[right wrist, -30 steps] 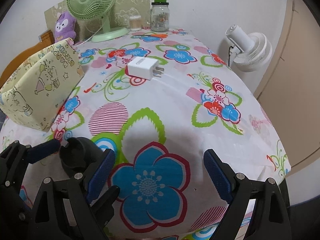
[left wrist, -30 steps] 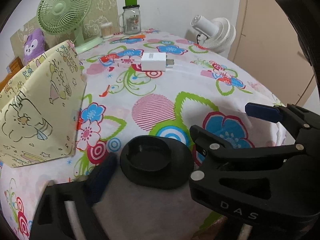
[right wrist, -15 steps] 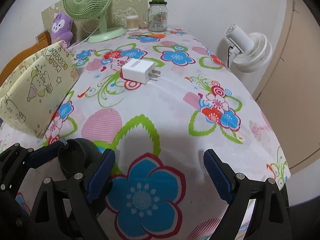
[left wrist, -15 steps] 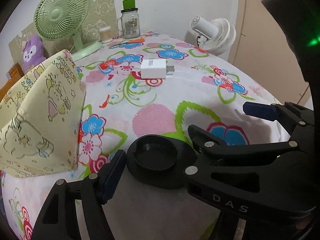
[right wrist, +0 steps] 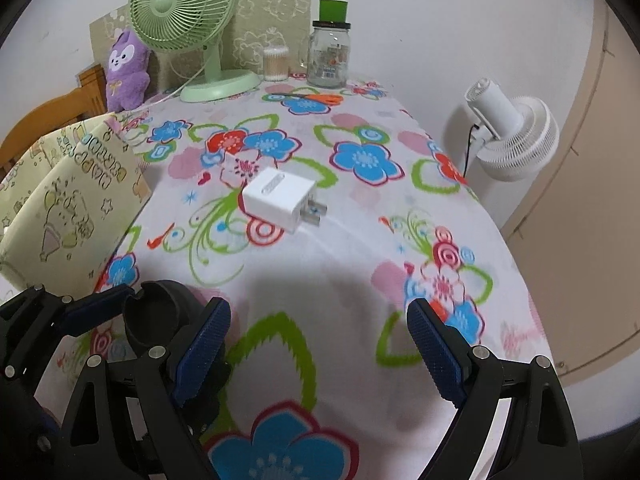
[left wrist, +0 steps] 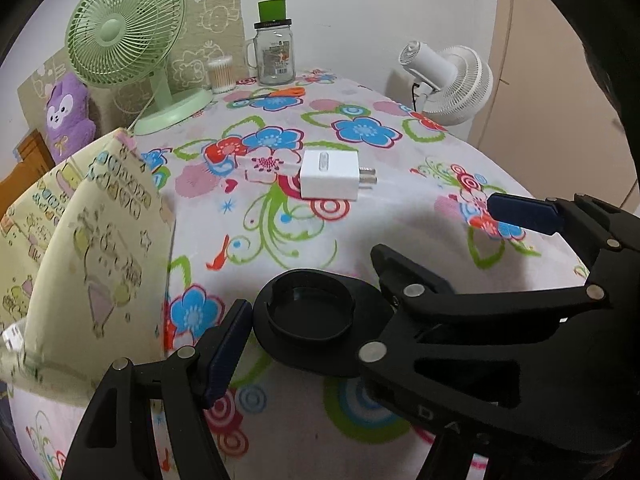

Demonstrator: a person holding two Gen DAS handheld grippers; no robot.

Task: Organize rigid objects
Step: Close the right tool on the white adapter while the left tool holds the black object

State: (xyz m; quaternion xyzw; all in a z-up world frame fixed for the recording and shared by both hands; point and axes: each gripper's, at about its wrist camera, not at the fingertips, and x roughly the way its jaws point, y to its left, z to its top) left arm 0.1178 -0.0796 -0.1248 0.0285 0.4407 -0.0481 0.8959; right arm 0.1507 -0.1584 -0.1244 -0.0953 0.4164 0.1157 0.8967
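Two claws: my left claw (left wrist: 310, 320) has narrowed onto the black stand (left wrist: 288, 354) and lifted it, short of the white charger (left wrist: 330, 176). My right claw (right wrist: 320, 348) gapes wide and empty, so the charger is probably next.

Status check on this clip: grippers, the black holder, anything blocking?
Left gripper shut on black round holder. Right gripper open, empty. White charger lies loose mid-table. Yellow bag close left of holder.
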